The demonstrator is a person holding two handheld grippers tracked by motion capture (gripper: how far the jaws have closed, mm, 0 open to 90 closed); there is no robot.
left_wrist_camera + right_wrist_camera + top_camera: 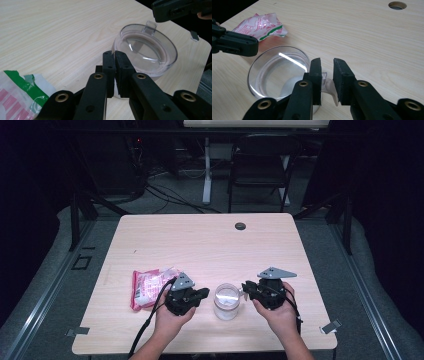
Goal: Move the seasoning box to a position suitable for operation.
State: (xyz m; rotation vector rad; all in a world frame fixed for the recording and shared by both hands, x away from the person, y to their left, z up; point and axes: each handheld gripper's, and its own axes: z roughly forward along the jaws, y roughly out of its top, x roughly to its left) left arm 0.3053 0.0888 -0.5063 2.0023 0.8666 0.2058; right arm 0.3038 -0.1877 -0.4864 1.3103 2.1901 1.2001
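Pale woodgrain table (pixel 200 240), round clear plastic container (pixel 226 301), crinkly packet (pixel 148 287)

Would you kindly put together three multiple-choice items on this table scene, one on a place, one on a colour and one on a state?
1. Where does the clear cup stand?
A. between the two grippers
B. beside the round hole in the table
C. on the packet

2. What colours does the packet have?
A. blue and yellow
B. red and white with a green strip
C. plain black

3. How are the left gripper jaws?
A. wide open
B. closed on the packet
C. closed on nothing

Answers:
1 A, the cup sits between the left gripper and the right gripper.
2 B, the gripper views show red print and a green edge.
3 C, the jaws meet with nothing between them.
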